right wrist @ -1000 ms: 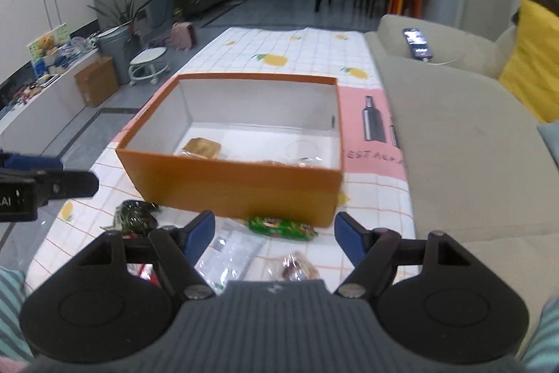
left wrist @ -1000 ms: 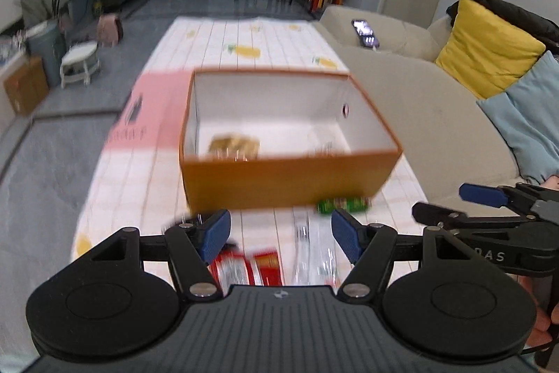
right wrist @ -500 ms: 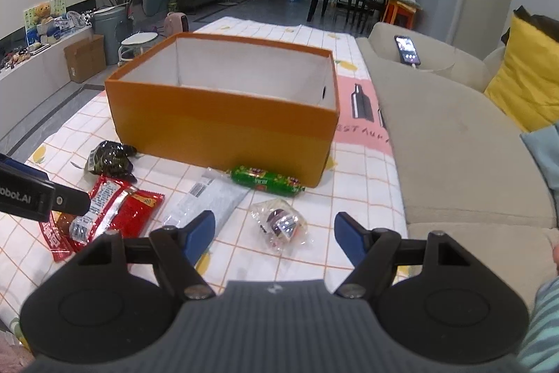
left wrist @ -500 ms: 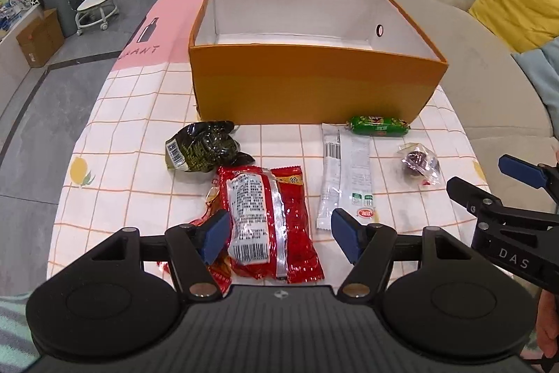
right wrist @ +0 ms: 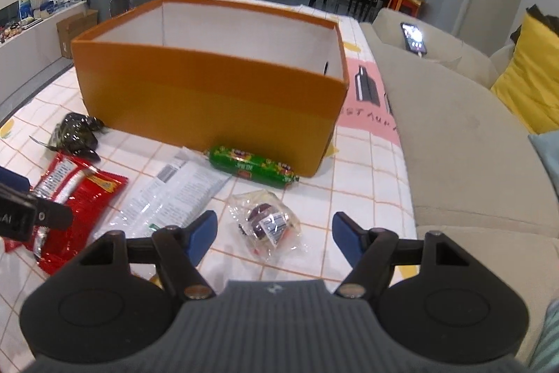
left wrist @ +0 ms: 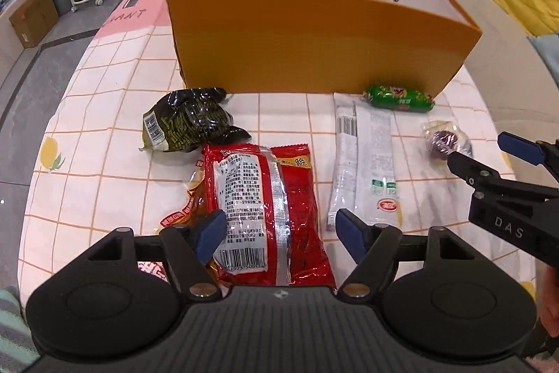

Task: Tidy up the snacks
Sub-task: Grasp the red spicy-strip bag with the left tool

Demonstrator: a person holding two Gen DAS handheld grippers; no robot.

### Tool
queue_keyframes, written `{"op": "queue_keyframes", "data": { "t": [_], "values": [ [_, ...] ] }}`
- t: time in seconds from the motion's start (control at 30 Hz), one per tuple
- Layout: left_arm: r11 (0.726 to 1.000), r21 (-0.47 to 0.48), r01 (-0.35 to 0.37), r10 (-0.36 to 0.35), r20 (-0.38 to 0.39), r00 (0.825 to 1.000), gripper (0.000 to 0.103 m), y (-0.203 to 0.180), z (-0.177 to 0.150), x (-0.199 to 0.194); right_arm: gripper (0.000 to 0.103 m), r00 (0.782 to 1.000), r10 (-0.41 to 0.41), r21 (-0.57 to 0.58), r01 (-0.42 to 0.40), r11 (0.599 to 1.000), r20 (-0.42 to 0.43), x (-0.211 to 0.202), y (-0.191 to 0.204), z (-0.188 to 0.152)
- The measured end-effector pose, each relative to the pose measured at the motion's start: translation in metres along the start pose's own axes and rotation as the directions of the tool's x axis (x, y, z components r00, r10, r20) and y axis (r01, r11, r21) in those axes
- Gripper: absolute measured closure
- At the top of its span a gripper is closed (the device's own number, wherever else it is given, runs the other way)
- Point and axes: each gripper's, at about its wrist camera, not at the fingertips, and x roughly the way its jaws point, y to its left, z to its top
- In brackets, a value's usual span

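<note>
Both tongs are lowered over the loose snacks on the near side of the orange box [left wrist: 314,34], so the step in hand looks like reaching for the first pick-ups.

The left tongs [left wrist: 277,229] stand wide apart, their jaws having just opened further, with the near end of the red packet [left wrist: 265,198] between them but not pinched; whether the pads touch the wrapper cannot be told. The right tongs [right wrist: 274,233] are also apart, though their jaws have just been closing in a little, and the clear-wrapped candy [right wrist: 267,222] lies on the counter [left wrist: 104,114] just beyond and between them, not gripped.

The other snacks lie on the checked cloth: a dark packet [left wrist: 188,121] at far left beside the box, a long white sachet [left wrist: 363,159] right of the red packet, and a green sausage stick [right wrist: 251,165] against the box's near wall.

Next, each pair probably needs to settle lower and squeeze its snack, then lift it clear of the near wall and drop it into the box. The red packet is broad and slippery-looking, so a bite on its edge seems wise.
</note>
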Motion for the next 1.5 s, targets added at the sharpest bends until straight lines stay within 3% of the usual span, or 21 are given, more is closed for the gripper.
{"op": "queue_keyframes", "data": {
  "t": [0.27, 0.47, 0.63, 0.9, 1.07, 1.23, 1.5],
  "values": [
    [0.997, 0.060, -0.051, 0.052, -0.018, 0.998, 0.017, -0.010, 0.004, 0.015, 0.038, 0.999, 0.018, -0.012, -0.018, 1.000, -0.036, 0.023, 0.002, -0.001],
    [0.990, 0.114, -0.079, 0.082, -0.022, 0.996, 0.016, -0.017, 0.004, 0.024, 0.044, 0.999, 0.025, -0.034, -0.027, 0.999, -0.043, 0.034, 0.007, 0.000],
    [0.985, 0.151, -0.084, 0.087, -0.015, 0.996, 0.016, -0.023, 0.004, 0.029, 0.055, 0.999, 0.019, -0.043, -0.021, 0.999, -0.051, 0.039, 0.008, 0.000],
    [0.989, 0.137, -0.060, 0.062, -0.014, 0.998, 0.016, -0.020, 0.004, 0.032, 0.057, 0.999, 0.016, -0.057, -0.019, 0.998, -0.047, 0.036, 0.009, -0.002],
    [0.992, 0.122, -0.021, 0.021, -0.005, 1.000, 0.025, -0.017, 0.004, 0.032, 0.057, 0.998, 0.010, -0.063, -0.014, 0.998, -0.054, 0.035, 0.010, -0.002],
    [0.994, 0.108, -0.015, 0.014, 0.009, 1.000, 0.026, -0.015, 0.004, 0.027, 0.057, 0.999, 0.009, -0.062, -0.012, 0.998, -0.044, 0.029, 0.009, -0.003],
    [0.999, 0.040, 0.009, -0.011, 0.053, 0.999, 0.026, -0.008, 0.006, -0.007, 0.057, 0.999, 0.014, -0.055, -0.015, 0.998, -0.032, 0.010, 0.007, -0.002]
  ]
}}
